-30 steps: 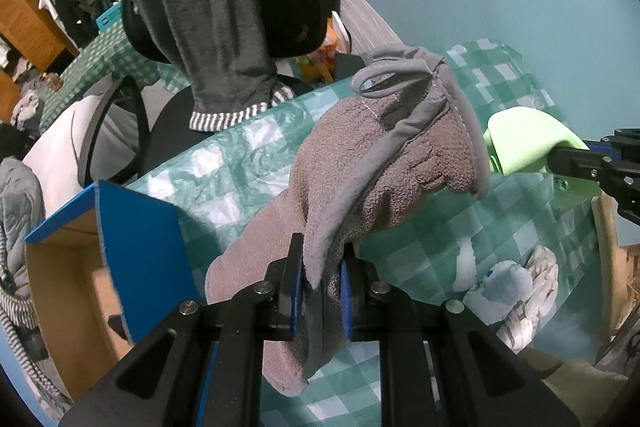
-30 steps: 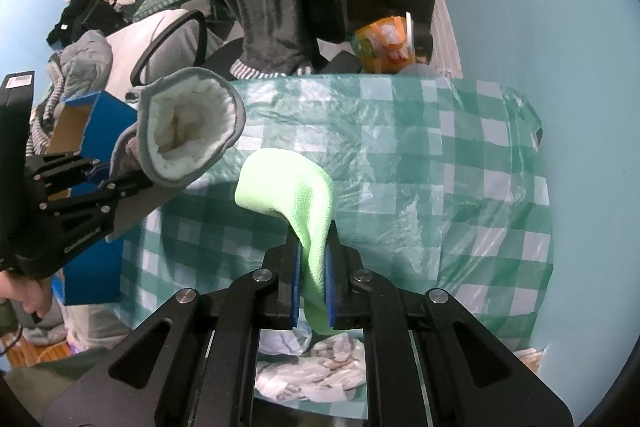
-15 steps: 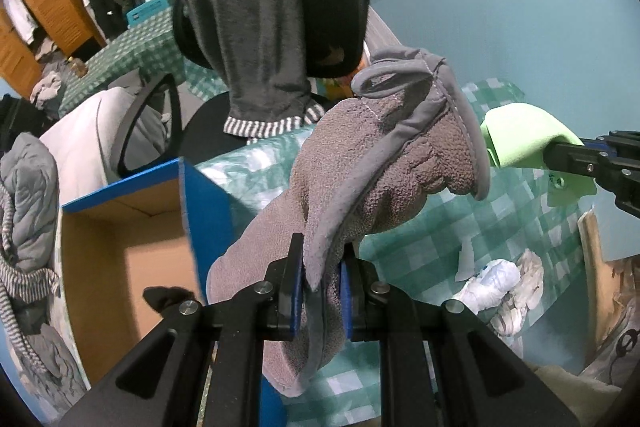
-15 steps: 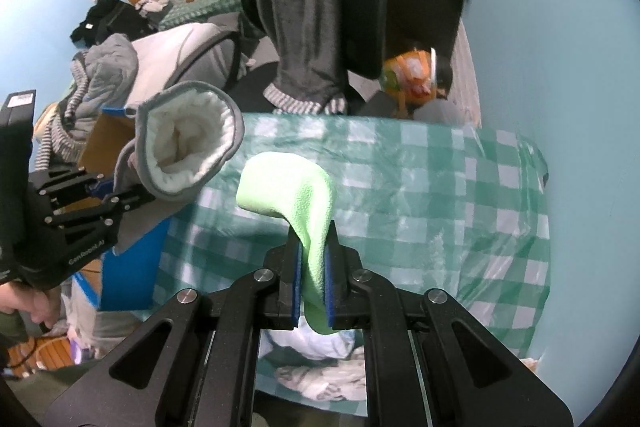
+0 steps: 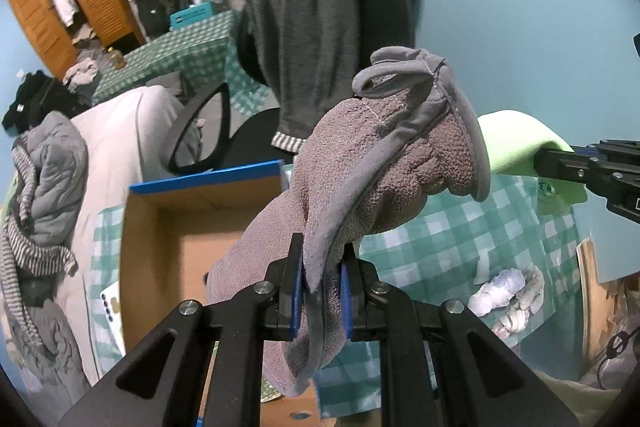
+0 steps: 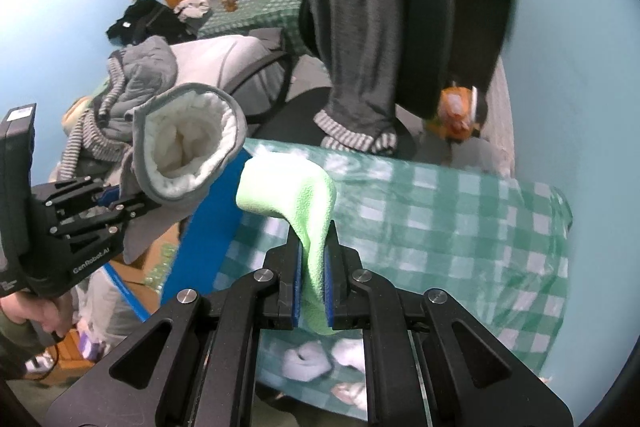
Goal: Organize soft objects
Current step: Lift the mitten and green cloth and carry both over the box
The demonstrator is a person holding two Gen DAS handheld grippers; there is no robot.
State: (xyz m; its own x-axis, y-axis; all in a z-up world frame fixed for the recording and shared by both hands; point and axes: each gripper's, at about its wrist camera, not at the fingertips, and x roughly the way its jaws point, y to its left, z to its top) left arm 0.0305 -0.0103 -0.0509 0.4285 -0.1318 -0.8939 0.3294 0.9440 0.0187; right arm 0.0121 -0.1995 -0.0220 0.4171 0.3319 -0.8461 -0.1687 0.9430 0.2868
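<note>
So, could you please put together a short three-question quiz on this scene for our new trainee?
1. True or false: the left tongs are shut on the grey fleece slipper.
2. What do the right tongs hold? A) a striped sock B) the light green cloth C) nothing
3. Fill in: in the left wrist view, the open cardboard box with the blue rim lies to the ____ of the slipper.

Key
1. True; both pads pinch its grey trim.
2. B; the cloth is clamped between the pads and droops over above them.
3. Left; its bare brown inside shows.
</note>
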